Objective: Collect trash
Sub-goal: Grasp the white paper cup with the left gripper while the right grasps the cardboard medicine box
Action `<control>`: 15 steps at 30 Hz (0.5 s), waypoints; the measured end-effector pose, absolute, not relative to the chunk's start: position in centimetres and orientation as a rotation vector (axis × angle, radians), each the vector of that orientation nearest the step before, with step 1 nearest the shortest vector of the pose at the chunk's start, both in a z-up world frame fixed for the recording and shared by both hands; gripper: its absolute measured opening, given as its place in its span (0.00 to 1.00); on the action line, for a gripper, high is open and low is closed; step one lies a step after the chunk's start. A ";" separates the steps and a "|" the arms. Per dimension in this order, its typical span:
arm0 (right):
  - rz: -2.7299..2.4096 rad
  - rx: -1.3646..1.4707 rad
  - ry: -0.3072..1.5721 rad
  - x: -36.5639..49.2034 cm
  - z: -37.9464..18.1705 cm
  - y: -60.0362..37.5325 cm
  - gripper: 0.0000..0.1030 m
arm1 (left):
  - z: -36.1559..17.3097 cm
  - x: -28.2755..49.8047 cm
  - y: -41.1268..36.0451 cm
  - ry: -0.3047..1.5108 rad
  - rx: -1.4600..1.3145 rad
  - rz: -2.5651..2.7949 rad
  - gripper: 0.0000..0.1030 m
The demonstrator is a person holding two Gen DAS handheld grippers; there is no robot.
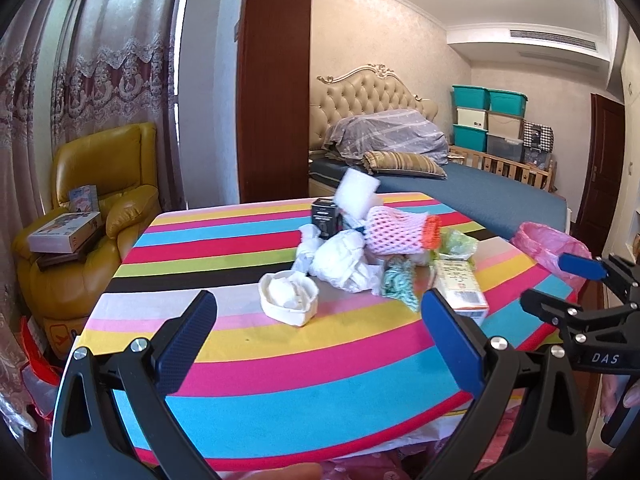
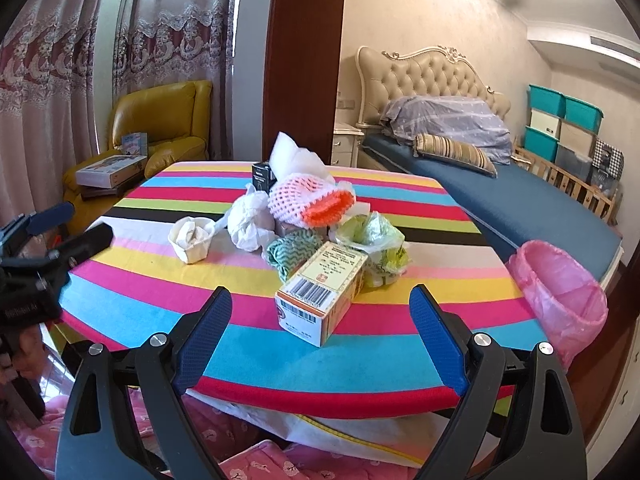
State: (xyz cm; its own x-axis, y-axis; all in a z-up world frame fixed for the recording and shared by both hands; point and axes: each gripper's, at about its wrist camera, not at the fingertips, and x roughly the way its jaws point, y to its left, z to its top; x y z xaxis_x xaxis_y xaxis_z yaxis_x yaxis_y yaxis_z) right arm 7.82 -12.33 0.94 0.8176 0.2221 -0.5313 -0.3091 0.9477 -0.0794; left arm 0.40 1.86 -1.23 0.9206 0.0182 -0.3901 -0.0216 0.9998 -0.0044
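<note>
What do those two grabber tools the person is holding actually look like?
Each hand-held gripper is a black frame of angled struts joined by round silver bolts, ending in two flat blue fingers with textured pads. That holds for the left hand-held gripper and the right hand-held gripper. The right one carries white letters reading DAS. No cables or sleeves show.

Mid-frame, a trash pile (image 2: pixel 304 224): crumpled white paper (image 2: pixel 250 222), pink foam net (image 2: pixel 304 200), green bag (image 2: pixel 374 240), carton (image 2: pixel 320 296) lying nearest. Pink-lined bin (image 2: pixel 560 280) at right.
</note>
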 end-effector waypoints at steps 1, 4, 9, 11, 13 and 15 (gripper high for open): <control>0.284 -0.158 0.551 8.0 0.7 -12.4 0.82 | -1.4 0.5 2.2 0.404 -0.016 0.024 0.96; 0.285 -0.138 0.577 8.8 -0.1 -12.5 0.82 | -1.7 0.9 3.2 0.412 -0.027 0.029 0.96; 0.290 -0.111 0.608 10.5 -1.4 -12.0 0.82 | -2.8 1.8 4.1 0.423 -0.028 0.054 0.96; 0.284 -0.111 0.617 11.3 -2.0 -11.5 0.82 | -3.4 2.3 4.7 0.437 -0.043 0.064 0.96; 0.274 -0.110 0.629 12.2 -2.8 -10.8 0.82 | -3.9 2.9 5.3 0.454 -0.057 0.076 0.96; 0.264 -0.106 0.641 13.2 -3.4 -10.3 0.82 | -4.6 3.5 6.2 0.481 -0.091 0.083 0.96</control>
